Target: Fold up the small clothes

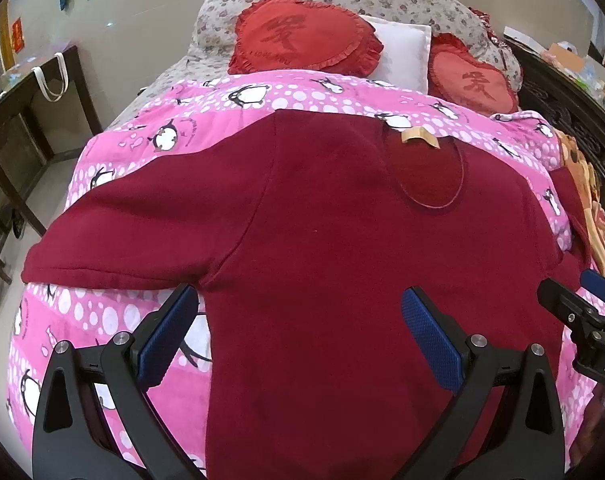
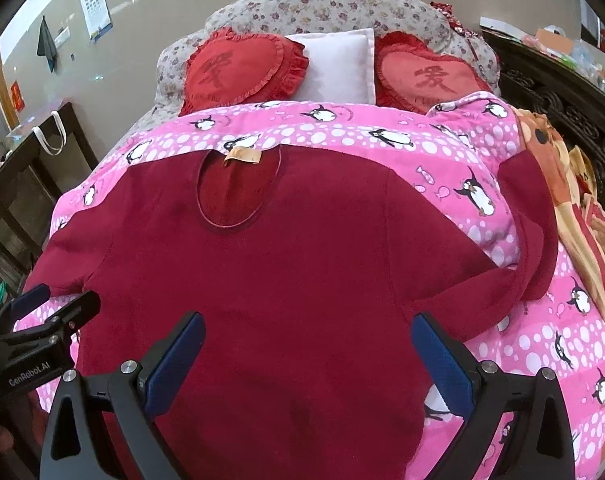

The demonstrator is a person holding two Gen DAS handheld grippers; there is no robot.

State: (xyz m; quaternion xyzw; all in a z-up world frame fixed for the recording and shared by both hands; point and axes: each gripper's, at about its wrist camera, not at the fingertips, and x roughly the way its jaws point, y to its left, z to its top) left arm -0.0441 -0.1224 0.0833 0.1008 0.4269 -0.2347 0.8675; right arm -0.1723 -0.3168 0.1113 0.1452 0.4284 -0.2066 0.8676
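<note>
A dark red long-sleeved top [image 1: 334, 240] lies spread flat on a pink penguin blanket [image 1: 114, 312], neckline with a tan label [image 1: 418, 138] toward the pillows. My left gripper [image 1: 298, 320] hovers open over the top's lower left side, its left finger beside the armpit under the outstretched left sleeve [image 1: 142, 236]. In the right wrist view the same top [image 2: 286, 264] fills the middle and my right gripper [image 2: 308, 348] is open above its lower right part, near the right sleeve [image 2: 514, 248], which bends across the blanket [image 2: 542, 340]. Each gripper shows at the other view's edge.
Two red heart cushions [image 2: 242, 72] and a white pillow [image 2: 338, 64] sit at the head of the bed. A dark wooden table [image 1: 34, 120] stands to the left, a carved dark headboard [image 2: 562, 108] and an orange patterned blanket [image 2: 586, 216] to the right.
</note>
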